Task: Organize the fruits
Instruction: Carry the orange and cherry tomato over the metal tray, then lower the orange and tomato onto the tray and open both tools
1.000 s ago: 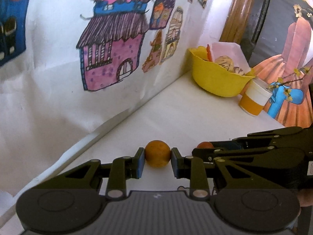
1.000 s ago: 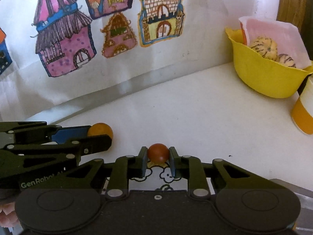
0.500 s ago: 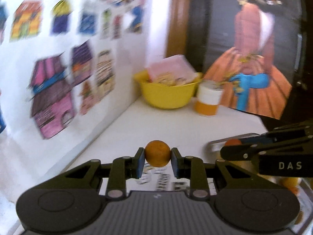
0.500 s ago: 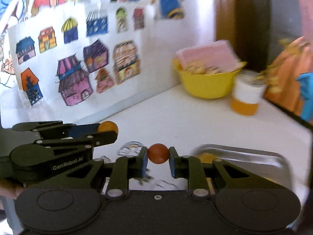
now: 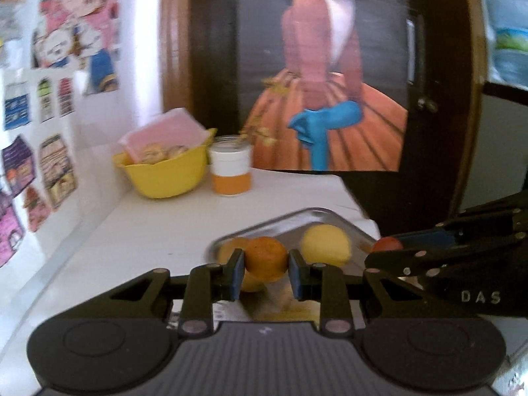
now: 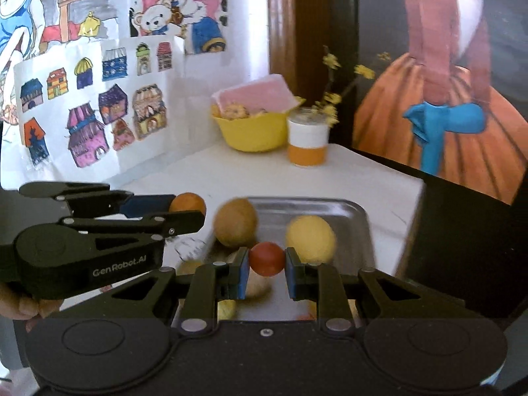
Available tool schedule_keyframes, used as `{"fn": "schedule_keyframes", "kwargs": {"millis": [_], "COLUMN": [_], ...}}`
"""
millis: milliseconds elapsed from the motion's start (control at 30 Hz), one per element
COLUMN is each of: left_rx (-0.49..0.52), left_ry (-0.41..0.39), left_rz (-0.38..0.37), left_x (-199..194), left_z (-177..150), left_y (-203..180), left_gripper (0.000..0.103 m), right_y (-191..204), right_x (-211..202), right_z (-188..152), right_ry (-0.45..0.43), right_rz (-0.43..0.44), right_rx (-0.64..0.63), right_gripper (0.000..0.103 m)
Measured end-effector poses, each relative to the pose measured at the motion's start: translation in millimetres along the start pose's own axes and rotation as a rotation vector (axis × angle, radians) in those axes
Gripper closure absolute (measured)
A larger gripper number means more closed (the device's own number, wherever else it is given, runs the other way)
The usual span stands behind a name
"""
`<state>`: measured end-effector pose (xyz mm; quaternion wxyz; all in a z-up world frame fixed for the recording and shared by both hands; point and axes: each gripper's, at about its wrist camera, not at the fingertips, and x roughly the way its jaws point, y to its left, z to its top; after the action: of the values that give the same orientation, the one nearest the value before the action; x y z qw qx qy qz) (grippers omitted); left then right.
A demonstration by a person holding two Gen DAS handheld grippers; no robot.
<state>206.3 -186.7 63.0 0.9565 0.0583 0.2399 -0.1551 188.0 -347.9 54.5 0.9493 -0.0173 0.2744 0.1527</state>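
Observation:
My left gripper (image 5: 266, 275) is shut on a small orange fruit (image 5: 266, 259), held above the near left end of a metal tray (image 5: 264, 229). My right gripper (image 6: 266, 272) is shut on a small red fruit (image 6: 266, 258), held over the same metal tray (image 6: 343, 208). In the tray lie a yellow lemon (image 6: 310, 238) and a brownish round fruit (image 6: 235, 221). The left gripper with its orange fruit (image 6: 187, 203) shows at the left of the right wrist view. The right gripper's red fruit (image 5: 386, 243) shows at the right of the left wrist view.
A yellow bowl (image 6: 254, 128) with pale fruits and a pink sheet stands at the back of the white table, beside an orange-and-white cup (image 6: 307, 142) with yellow flowers. Drawings cover the wall on the left. The table's edge (image 6: 419, 194) drops off just right of the tray.
Both grippers have lifted and swung right, from low over the table near the wall to above the metal tray. Each still holds its fruit.

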Motion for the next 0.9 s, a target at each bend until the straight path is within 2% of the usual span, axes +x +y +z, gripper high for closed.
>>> {"fn": "schedule_keyframes", "kwargs": {"millis": [167, 333, 900], "left_rx": [0.058, 0.093, 0.137], "left_ry": [0.025, 0.051, 0.094], "left_rz": [-0.028, -0.039, -0.122], "left_x": [4.1, 6.5, 2.2], "left_z": [-7.5, -15.9, -34.4], "left_y": [-28.9, -41.8, -43.3], "left_gripper": [0.072, 0.072, 0.072], "right_y": [-12.6, -20.7, -17.8], "right_x": [-9.6, -9.0, 1.4], "right_z": [-22.0, -36.5, -64.1], "right_ry": [0.006, 0.019, 0.049], "right_rz": [-0.020, -0.023, -0.023], "right_rx": [0.015, 0.036, 0.053], "right_gripper": [0.079, 0.079, 0.079]}}
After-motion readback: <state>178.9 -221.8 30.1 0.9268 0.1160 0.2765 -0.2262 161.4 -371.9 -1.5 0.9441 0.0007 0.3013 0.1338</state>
